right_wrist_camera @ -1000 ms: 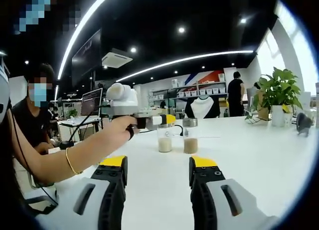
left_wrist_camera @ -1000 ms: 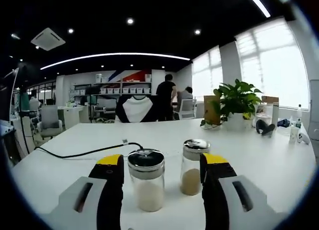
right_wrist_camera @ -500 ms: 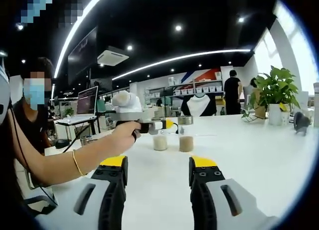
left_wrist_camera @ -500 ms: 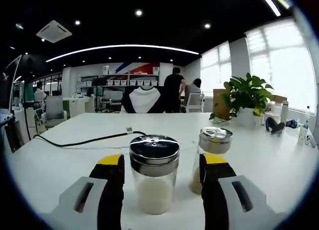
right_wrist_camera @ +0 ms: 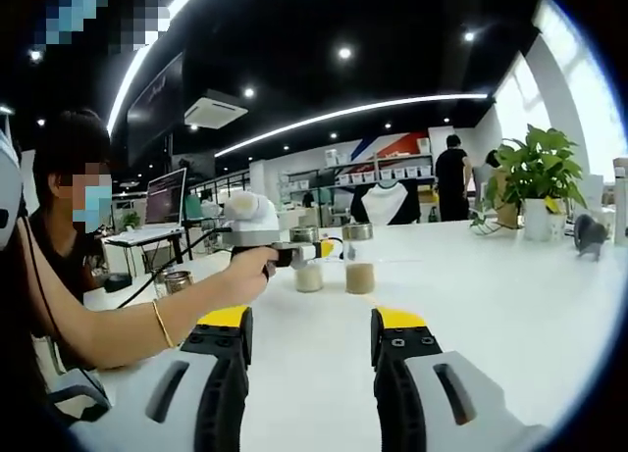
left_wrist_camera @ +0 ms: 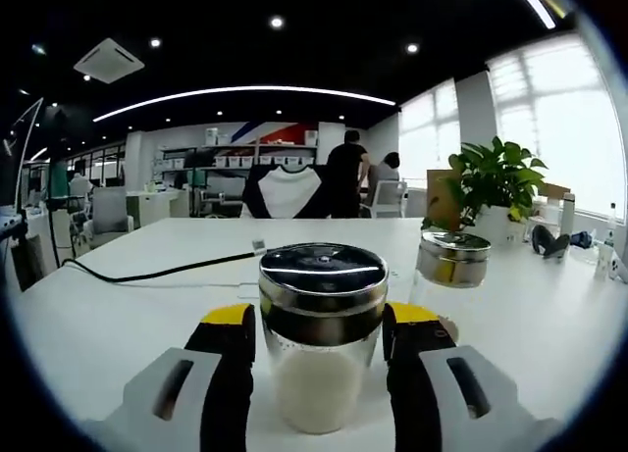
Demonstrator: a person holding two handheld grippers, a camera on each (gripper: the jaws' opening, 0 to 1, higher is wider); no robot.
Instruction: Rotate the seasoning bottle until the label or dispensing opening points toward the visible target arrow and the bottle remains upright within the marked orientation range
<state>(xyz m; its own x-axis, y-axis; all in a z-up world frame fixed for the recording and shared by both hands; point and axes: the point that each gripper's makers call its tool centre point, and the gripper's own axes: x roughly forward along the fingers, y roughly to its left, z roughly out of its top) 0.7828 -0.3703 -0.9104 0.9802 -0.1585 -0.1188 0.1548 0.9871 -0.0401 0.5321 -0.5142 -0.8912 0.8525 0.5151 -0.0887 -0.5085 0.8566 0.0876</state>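
A: What's the left gripper (left_wrist_camera: pixel 321 320) doing?
B: Jaws wide open either side of the white-filled bottle (left_wrist_camera: pixel 322 331) at centre frame, apparently lined up to grip and turn it.
A: And the right gripper (right_wrist_camera: pixel 309 325)?
B: Open, empty, low over the table (right_wrist_camera: pixel 510 295); the brown-filled bottle (right_wrist_camera: pixel 358 259) stands beyond, centre frame.

Bright daylight from blown-out windows (left_wrist_camera: pixel 549 128), ceiling strip lights (right_wrist_camera: pixel 363 114) and spots on dark ceiling, strong fisheye bending at edges, glare on white bench (left_wrist_camera: pixel 118 315), soft shadows.
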